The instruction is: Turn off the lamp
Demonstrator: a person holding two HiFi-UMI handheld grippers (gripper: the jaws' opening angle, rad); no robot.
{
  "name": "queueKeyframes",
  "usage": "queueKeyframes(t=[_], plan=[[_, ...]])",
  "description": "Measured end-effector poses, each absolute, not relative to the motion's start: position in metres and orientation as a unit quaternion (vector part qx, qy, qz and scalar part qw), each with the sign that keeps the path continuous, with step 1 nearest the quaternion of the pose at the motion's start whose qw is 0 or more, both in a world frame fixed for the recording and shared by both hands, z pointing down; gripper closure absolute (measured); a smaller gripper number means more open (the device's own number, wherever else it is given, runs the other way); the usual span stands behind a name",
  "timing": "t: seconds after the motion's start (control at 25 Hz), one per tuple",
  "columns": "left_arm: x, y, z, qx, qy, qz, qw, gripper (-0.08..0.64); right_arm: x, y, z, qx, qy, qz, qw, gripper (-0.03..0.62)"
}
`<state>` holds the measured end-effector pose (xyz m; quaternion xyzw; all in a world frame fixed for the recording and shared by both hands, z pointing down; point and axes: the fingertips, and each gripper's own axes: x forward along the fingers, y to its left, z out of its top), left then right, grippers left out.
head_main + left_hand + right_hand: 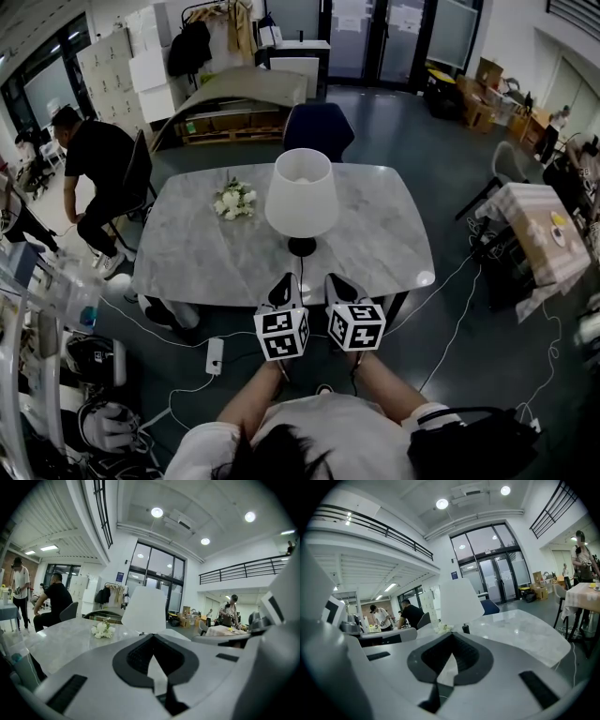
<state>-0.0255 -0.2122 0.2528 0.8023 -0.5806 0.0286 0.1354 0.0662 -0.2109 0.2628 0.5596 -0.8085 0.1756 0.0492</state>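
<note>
While the lamp (301,192) stands at the middle of the marble bench (187,253) beside a small bunch of white flowers (234,199), the left tongs (284,279) and right tongs (339,279) hover at the near edge, both closed on nothing.

Quick look down at myself — a pale short-sleeved top (323,422), its sleeves (202,439) ending at about seven and five o'clock in the head view. My left gripper (284,284) and right gripper (341,281) are light grey shells with dark tips, each topped by a white cube (281,334) printed with black square markers. Up close the shells are smooth grey — a black ribbed collar (126,663) at twelve o'clock, dark rectangular slots (65,693) lower down.
</note>
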Motion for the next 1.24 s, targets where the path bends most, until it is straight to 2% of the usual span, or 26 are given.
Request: queueKeyframes(t=[1.24], plan=[[-0.017, -0.212, 0.272, 0.801, -0.577, 0.045, 0.157, 0.552, 0.074, -0.209, 0.273, 0.556, -0.809, 0.182, 0.064, 0.594]])
